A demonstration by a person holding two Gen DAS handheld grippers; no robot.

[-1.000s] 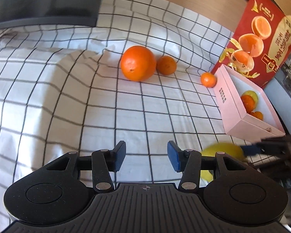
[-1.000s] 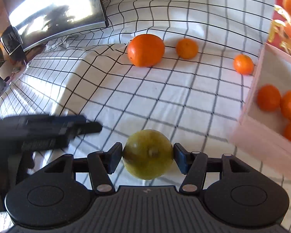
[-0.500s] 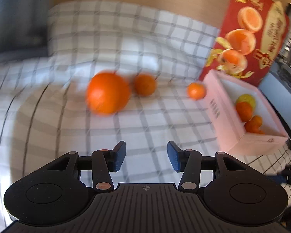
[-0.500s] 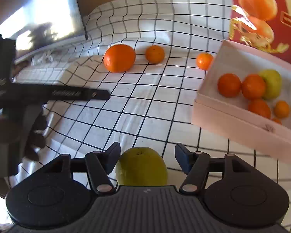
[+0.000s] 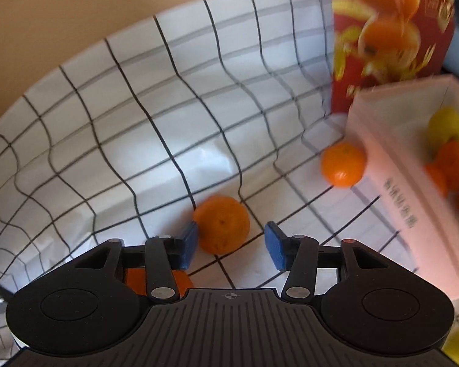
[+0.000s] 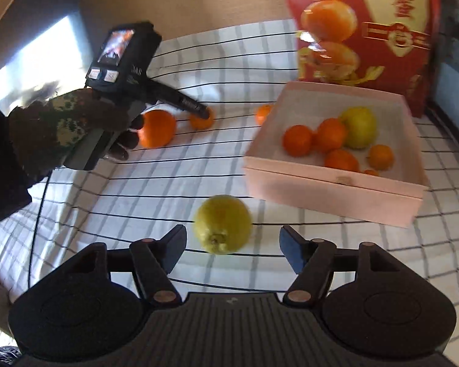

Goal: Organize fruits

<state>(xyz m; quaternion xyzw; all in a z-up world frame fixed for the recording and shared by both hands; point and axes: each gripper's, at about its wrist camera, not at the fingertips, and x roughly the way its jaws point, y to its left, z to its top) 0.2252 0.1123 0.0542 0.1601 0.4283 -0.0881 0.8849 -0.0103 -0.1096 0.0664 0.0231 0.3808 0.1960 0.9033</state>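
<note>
Left tool (image 5: 231, 243): jaws just been opening, standing apart around a small mandarin (image 5: 222, 224), left pad touching or nearly touching it.
Right tool (image 6: 232, 250): jaws just been opening, apart, yellow-green fruit (image 6: 222, 224) sitting loose between them on the checked cloth (image 6: 168, 183).
Pink box (image 6: 330, 188): lying near right, its front wall facing the fruit.
Open room: bare cloth stretching left.

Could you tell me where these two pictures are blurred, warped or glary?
Left wrist view: red box smeared by motion, cloth grid bowed by the fisheye, tongs sharp. Right wrist view: red box and pink box edges soft, bright glare at upper left, yellow fruit fairly clear.
</note>
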